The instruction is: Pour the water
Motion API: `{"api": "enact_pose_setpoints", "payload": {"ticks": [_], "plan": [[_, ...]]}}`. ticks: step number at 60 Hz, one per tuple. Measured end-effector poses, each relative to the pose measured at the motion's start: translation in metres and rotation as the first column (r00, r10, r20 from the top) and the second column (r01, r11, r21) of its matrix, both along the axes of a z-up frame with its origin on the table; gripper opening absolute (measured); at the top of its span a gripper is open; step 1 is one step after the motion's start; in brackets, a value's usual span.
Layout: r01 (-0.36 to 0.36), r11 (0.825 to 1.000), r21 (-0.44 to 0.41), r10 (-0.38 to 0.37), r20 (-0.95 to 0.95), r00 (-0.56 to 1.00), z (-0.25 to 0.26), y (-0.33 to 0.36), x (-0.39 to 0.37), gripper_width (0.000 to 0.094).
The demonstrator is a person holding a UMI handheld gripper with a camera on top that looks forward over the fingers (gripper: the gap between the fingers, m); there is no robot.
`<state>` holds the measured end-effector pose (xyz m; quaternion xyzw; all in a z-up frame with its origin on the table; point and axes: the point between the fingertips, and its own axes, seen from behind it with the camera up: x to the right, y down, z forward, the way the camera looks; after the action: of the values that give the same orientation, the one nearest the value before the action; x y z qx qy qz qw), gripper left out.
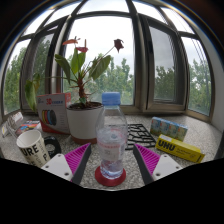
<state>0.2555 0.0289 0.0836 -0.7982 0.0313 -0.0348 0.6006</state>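
Note:
A clear plastic water bottle (112, 140) with a blue cap stands upright on a red coaster (111, 178) on the speckled counter. My gripper (112, 162) is open, and the bottle stands between the fingers. The magenta pads (77, 158) flank it with a small gap on each side. A white mug (33, 147) with black lettering stands to the left, beyond the left finger.
A white pot (85, 118) with a tall flowering plant stands just behind the bottle. A pink box (54, 106) stands behind the mug. A black wire trivet (141, 133), a small blue box (168, 127) and a yellow UHU box (179, 150) lie to the right. Bay windows close the back.

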Motion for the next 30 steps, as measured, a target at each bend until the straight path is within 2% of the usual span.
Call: {"api": "enact_pose_setpoints", "payload": {"ticks": [7, 22, 30], "plan": [[0.051, 0.998, -0.037, -0.051, -0.006, 0.999, 0.015, -0.039, 0.000, 0.0858], [0.099, 0.990, -0.102, -0.098, 0.015, 0.995, 0.048, -0.159, -0.036, 0.0850], [0.125, 0.986, -0.109, -0.125, 0.008, 0.992, 0.064, -0.234, -0.063, 0.0857]]}}
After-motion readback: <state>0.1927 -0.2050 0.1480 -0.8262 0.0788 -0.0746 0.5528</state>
